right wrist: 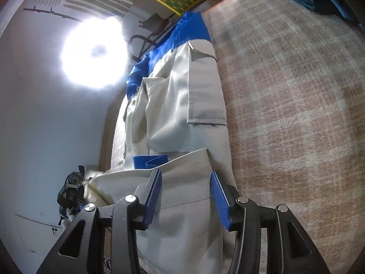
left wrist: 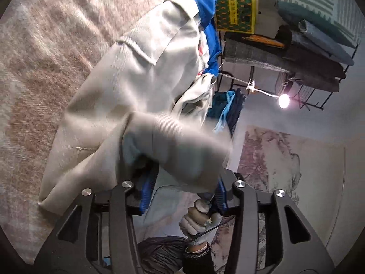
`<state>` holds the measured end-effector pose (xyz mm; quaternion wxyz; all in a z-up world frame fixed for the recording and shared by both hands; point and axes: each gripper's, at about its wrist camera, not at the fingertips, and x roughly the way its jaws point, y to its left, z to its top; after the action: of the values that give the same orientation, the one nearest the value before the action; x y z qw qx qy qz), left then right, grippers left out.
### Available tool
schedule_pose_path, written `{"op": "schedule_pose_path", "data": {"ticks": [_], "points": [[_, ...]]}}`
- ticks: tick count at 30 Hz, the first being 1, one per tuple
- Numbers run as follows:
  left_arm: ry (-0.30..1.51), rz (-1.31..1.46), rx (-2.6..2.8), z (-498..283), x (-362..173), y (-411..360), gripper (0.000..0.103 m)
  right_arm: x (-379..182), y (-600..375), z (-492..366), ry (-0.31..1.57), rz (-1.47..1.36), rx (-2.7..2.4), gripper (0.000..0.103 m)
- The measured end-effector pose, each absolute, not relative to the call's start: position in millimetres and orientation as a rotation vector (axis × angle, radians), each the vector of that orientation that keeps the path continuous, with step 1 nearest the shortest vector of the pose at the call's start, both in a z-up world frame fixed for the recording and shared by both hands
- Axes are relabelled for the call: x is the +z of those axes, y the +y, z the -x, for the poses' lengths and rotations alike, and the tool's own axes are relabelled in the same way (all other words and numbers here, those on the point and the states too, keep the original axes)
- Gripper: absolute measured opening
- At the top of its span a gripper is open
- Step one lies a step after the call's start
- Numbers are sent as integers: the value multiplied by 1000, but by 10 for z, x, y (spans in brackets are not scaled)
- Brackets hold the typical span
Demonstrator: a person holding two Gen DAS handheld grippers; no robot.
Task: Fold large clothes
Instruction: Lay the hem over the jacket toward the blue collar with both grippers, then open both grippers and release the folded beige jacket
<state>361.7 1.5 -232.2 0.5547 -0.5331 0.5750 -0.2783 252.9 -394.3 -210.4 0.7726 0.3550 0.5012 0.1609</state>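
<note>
A large cream jacket with blue trim (left wrist: 127,96) lies on a pink-and-white checked blanket (left wrist: 45,45). My left gripper (left wrist: 182,189) stands wide, with a thick fold of the cream cloth draped between and over its blue pads; the fingertips are hidden by it. In the right wrist view the same jacket (right wrist: 182,96) stretches away with flap pockets and a blue collar band (right wrist: 180,43). My right gripper (right wrist: 186,182) is open, its blue pads (right wrist: 155,196) either side of the jacket's near cream panel without pinching it.
A gloved hand (left wrist: 198,221) holding the other gripper's handle shows below the cloth. A rack of folded dark clothes (left wrist: 296,52), a yellow-green box (left wrist: 235,9) and a bright lamp (left wrist: 284,101) stand past the blanket. The lamp glares in the right wrist view (right wrist: 93,52).
</note>
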Motion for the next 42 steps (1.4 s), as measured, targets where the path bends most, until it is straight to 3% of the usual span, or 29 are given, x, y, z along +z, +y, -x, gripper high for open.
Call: {"op": "schedule_pose_path", "data": {"ticks": [1,2,5,9,15,24,26,28,31,33,35,39,42], "points": [[1318,1253,-647,-3620,-2251,106,63,-2066,-3950,-2506,1073,-766,357,48],[1290,1254,-635,-3621,-2198,188,66,-2028,-3965,-2474,1062,-762,367,50],[1201,1162,-606,-3632,-1951,420,66,-1926,-3991,-2335,1043,-724,390,56],[1137,802,-565,-3600,-1656,440,66,-1941,-3903,-2207,1067,-651,420,61],[1241,634,-587,-3601,-1959,222,66,-2126,-3760,-2215,1125,-604,423,61],[1301,594,-649,-3663,-2275,-76,66,-2227,-3725,-2328,1126,-608,429,61],[1294,582,-656,-3643,-2264,-111,61,-2229,-3724,-2336,1128,-602,427,61],[1295,590,-666,-3634,-2256,-138,39,-2216,-3711,-2338,1126,-592,427,60],[1282,568,-648,-3591,-2225,-152,20,-2161,-3663,-2315,1117,-559,422,40],[1273,592,-635,-3544,-2176,-136,14,-2087,-3581,-2323,1103,-505,401,23],[1249,614,-625,-3451,-2061,-116,11,-1957,-3527,-2280,1067,-473,394,15],[1214,618,-592,-3332,-1952,-6,10,-1670,-3353,-2216,983,-359,383,10],[1270,627,-529,-3458,-2260,-37,11,-1734,-3161,-2378,994,-217,309,8]]}}
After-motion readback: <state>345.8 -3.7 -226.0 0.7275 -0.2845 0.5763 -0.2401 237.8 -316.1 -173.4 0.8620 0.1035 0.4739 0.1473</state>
